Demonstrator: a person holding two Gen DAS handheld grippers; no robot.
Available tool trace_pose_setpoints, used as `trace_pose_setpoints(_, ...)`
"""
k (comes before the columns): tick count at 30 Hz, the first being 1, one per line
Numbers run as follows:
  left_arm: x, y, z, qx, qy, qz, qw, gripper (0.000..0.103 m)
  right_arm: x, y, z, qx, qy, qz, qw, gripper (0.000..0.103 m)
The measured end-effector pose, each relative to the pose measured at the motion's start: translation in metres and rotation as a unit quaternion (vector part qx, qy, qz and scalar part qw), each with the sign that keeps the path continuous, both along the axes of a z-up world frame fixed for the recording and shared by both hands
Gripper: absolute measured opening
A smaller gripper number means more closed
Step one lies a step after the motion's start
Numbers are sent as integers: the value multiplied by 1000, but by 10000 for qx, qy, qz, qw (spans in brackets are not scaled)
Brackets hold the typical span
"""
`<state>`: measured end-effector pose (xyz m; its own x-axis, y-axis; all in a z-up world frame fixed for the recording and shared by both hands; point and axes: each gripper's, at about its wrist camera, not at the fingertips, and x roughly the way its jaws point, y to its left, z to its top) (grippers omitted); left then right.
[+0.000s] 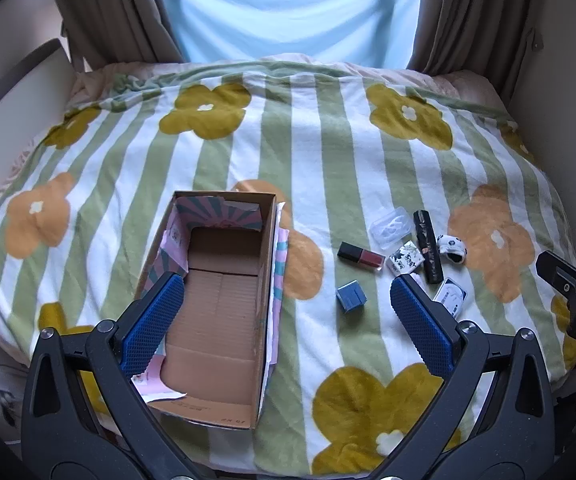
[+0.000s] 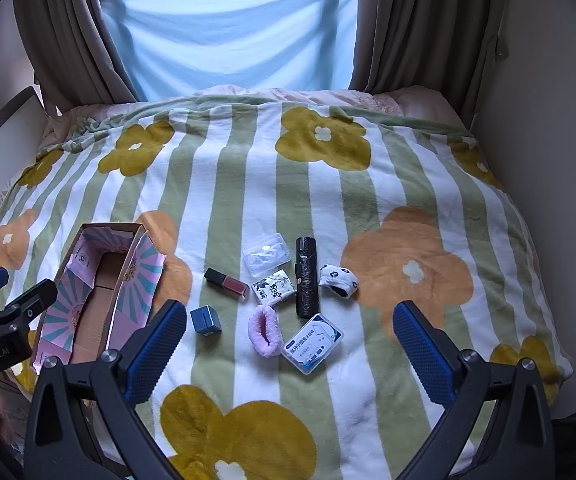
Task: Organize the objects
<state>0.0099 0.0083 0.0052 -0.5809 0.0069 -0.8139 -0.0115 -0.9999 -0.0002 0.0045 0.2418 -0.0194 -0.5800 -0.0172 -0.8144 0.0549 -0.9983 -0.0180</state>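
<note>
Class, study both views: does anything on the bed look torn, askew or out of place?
The cardboard box looks odd: its flaps are folded inward and the pink printed liner is torn and ragged. The small items beside it lie scattered, none inside the box yet.

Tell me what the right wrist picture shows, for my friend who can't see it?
Small things lie in a cluster on a flowered blanket, among them a blue cube and pink scrunchie. An open cardboard box sits left; the right claw hangs open above.
</note>
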Motion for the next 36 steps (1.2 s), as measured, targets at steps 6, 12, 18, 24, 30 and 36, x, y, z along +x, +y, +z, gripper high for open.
trace_pose_setpoints(6,2,3,1,-43,-2,-111,9999,102,0,0,1,9,-8,23,10000,102)
trace_pose_setpoints(12,-1,5,-1,-25,-65,-109,9999,102,1,2,3,-31,27,42,10000,102)
trace_pose_setpoints(18,-2,2,-2,51,-94,-47,9999,102,0,-1,4,-17,13,105,9999,102)
trace_pose_setpoints(24,-1,0,-5,62,-135,-34,9999,102,-2,-3,3,-35,0,142,9999,102)
trace_pose_setpoints(30,-2,-2,-7,165,-171,-47,9997,102,-1,-6,1,-36,-4,175,9998,102)
trace_pose_setpoints(36,-3,-3,-7,148,-175,-41,9997,102,0,-9,1,-43,9,184,9998,102)
